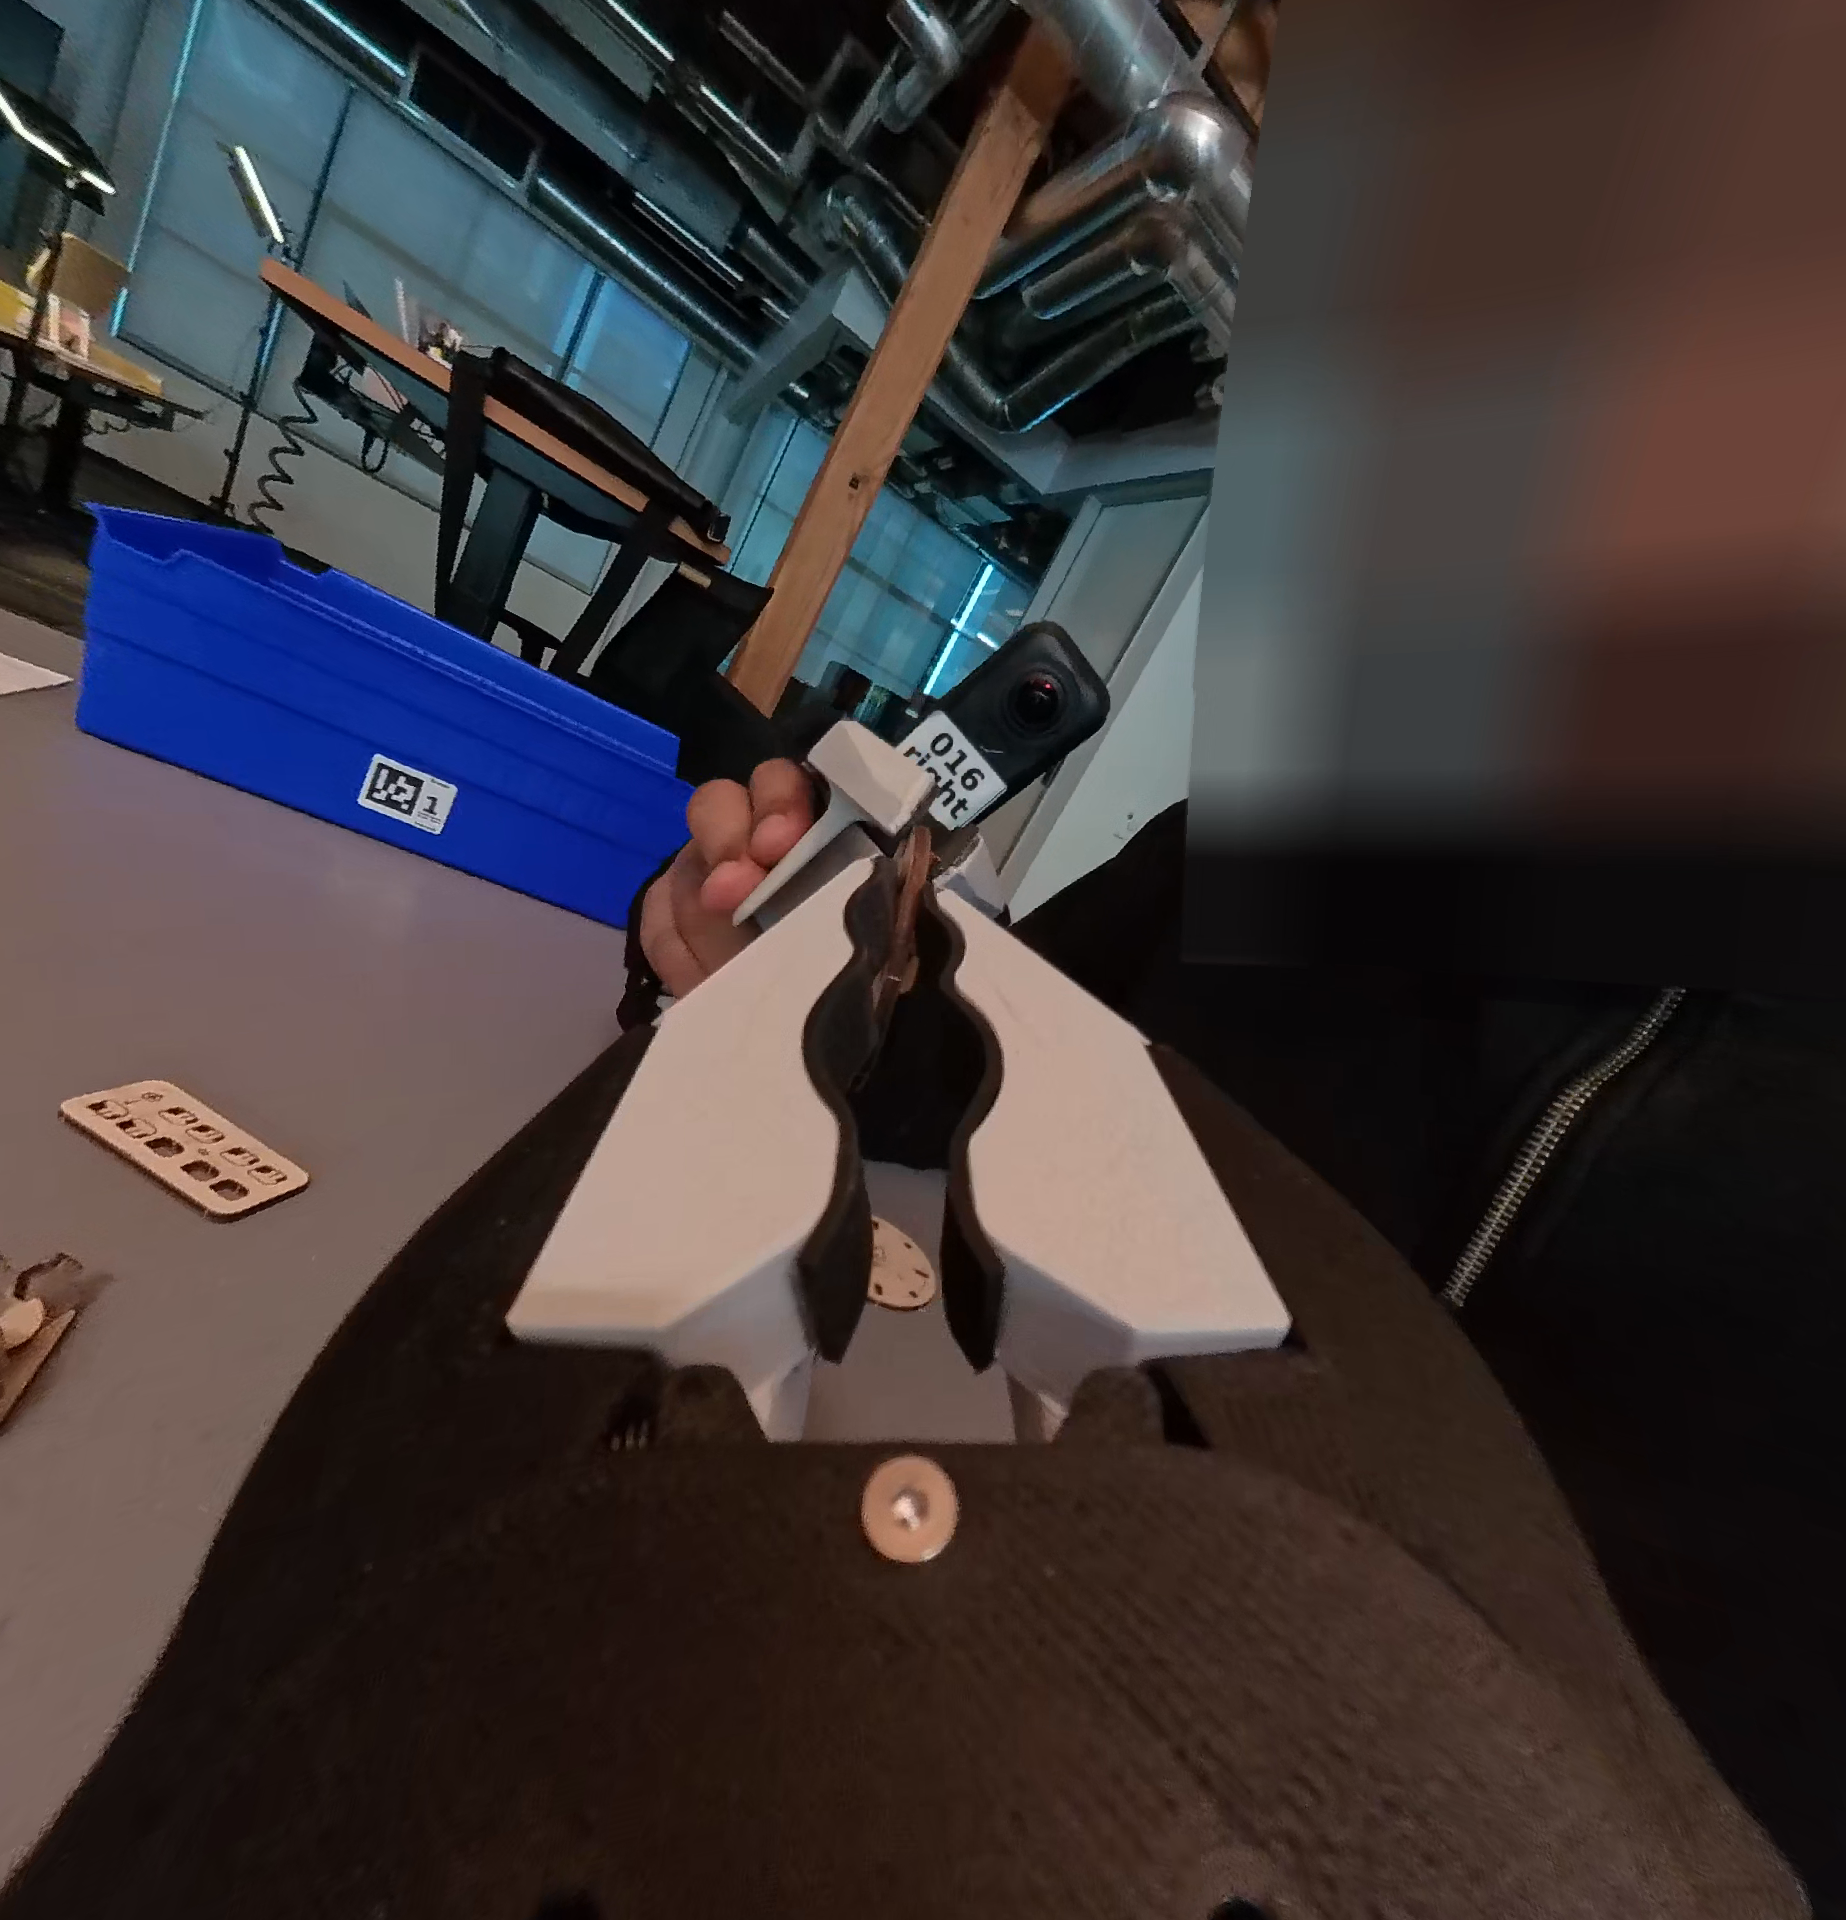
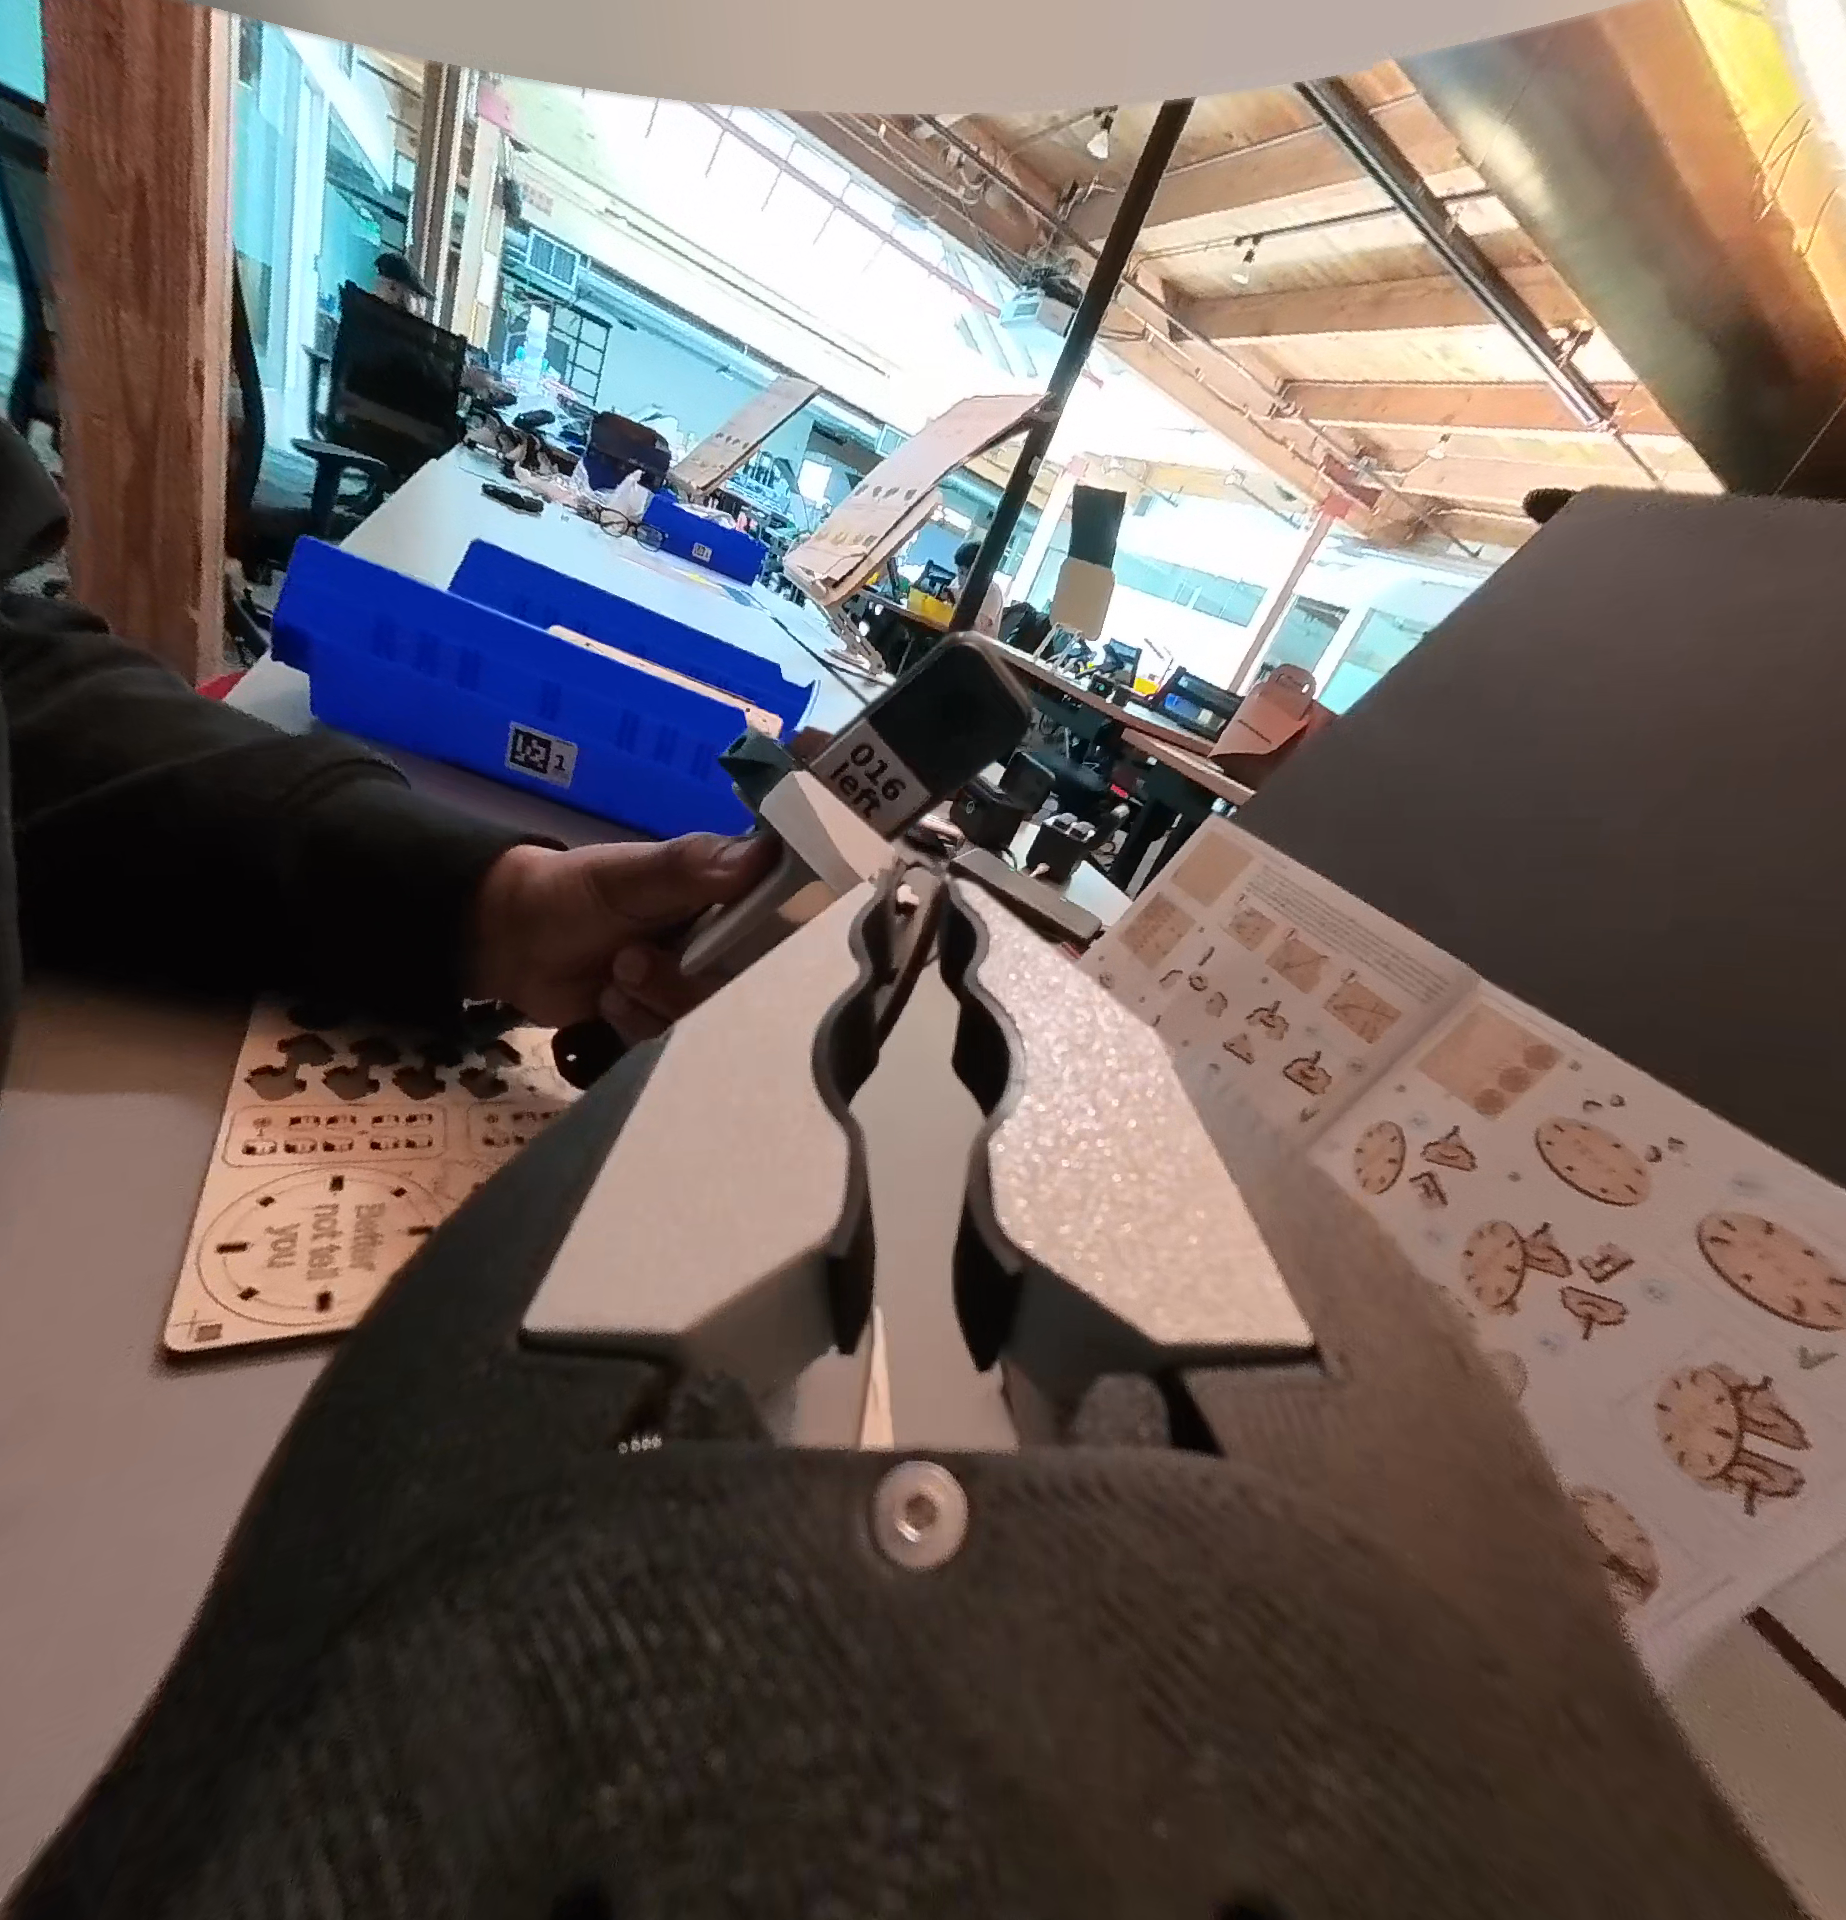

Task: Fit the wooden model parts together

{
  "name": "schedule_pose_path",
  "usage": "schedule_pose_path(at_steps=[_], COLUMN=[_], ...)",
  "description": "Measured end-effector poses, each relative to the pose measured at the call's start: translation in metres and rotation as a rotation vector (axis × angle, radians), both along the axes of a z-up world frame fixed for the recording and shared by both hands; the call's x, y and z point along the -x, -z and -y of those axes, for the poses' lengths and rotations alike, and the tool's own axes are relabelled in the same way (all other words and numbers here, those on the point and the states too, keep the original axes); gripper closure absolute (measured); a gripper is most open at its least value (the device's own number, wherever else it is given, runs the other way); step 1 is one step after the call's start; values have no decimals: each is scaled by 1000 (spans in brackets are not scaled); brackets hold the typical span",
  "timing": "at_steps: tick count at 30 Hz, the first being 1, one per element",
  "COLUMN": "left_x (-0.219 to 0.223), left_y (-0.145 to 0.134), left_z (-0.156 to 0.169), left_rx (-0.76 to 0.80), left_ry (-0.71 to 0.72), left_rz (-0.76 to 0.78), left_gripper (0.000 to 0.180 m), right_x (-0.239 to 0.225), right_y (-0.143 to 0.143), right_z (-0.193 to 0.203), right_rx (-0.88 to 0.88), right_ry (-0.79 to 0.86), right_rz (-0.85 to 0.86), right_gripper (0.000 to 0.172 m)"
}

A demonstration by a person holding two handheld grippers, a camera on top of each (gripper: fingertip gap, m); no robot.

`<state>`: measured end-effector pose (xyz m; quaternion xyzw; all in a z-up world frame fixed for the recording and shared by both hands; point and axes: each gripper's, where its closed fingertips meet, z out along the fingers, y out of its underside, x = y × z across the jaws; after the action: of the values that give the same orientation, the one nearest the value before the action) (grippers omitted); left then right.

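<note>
Left wrist view: thin brown wooden piece edge-on, pinched in left claw.

Open workshop: worktables, exposed ducts

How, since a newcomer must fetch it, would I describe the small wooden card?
On the grey table, look in front of the blue bin. The small wooden card lies flat there, a neat rectangle with rows of little cutouts, unlike the jagged wooden pieces beside it.

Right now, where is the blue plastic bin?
In the left wrist view the blue plastic bin stands on the grey table, upper left, behind the perforated wooden card.
</note>
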<state>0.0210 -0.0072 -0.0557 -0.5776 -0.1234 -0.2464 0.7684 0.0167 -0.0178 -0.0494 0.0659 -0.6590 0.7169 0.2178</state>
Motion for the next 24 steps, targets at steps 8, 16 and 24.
schedule_pose_path(at_steps=[8, 16, 24], left_x=[-4, -3, 13], left_y=[-4, -3, -2], left_z=[2, 0, 10], left_rx=[-31, -21, -71], left_ry=[44, 33, -17], left_rz=[26, 26, 101], left_gripper=[179, 180, 180], right_x=[-5, -2, 11], right_y=[-3, -4, 7], right_z=[1, -1, -3], right_rx=[26, 124, 143], right_ry=[-139, -260, -89], right_rz=[215, 384, 235], right_gripper=[167, 167, 155])
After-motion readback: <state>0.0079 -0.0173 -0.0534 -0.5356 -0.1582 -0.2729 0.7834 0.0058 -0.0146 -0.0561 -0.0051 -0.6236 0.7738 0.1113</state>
